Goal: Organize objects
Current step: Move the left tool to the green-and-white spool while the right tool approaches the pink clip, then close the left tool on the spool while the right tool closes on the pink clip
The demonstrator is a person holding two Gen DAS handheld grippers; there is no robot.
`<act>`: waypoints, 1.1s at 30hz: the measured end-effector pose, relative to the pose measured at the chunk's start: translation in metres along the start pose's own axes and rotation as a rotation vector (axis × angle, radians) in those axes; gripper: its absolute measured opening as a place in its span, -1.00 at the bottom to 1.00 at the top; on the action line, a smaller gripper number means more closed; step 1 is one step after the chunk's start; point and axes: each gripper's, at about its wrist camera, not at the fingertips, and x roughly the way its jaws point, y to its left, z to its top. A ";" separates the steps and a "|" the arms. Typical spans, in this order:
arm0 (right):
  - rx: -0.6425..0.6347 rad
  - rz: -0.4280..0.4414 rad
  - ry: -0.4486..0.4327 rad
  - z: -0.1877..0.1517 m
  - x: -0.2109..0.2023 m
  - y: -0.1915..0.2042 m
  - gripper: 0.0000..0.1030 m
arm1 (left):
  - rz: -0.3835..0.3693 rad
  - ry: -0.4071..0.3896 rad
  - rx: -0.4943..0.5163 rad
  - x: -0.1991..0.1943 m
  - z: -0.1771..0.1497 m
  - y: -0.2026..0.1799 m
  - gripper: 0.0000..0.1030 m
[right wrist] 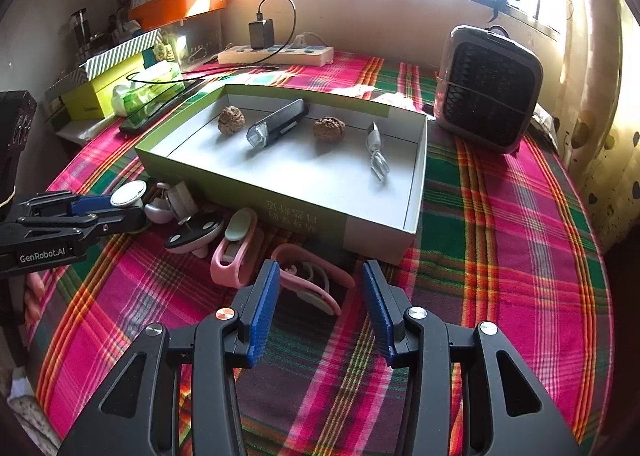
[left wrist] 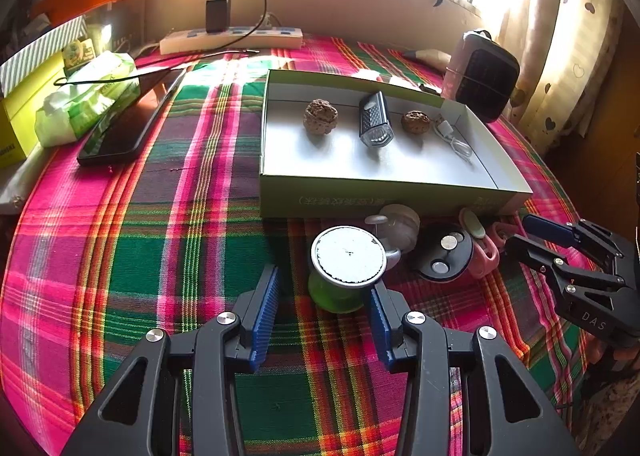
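Two claws sit over the plaid worktop (left wrist: 120, 256) — left claw (left wrist: 324, 296) released, its blue pads flanking a green spool (left wrist: 340, 280) without visibly pressing. At twelve o'clock, the open box (right wrist: 384, 244) holds two walnuts, a torch (right wrist: 276, 128) and a cable. Right claw (right wrist: 318, 298) released too — pink clips (right wrist: 312, 284) lie between its pads.
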 end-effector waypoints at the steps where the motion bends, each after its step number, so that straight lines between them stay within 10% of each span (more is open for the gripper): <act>1: 0.000 0.024 0.001 0.000 0.002 -0.001 -0.14 | 0.000 0.000 0.000 0.000 0.000 0.000 -0.22; 33: -0.052 0.045 0.039 -0.002 0.016 0.010 -0.09 | 0.002 -0.015 0.007 0.005 0.004 -0.006 -0.22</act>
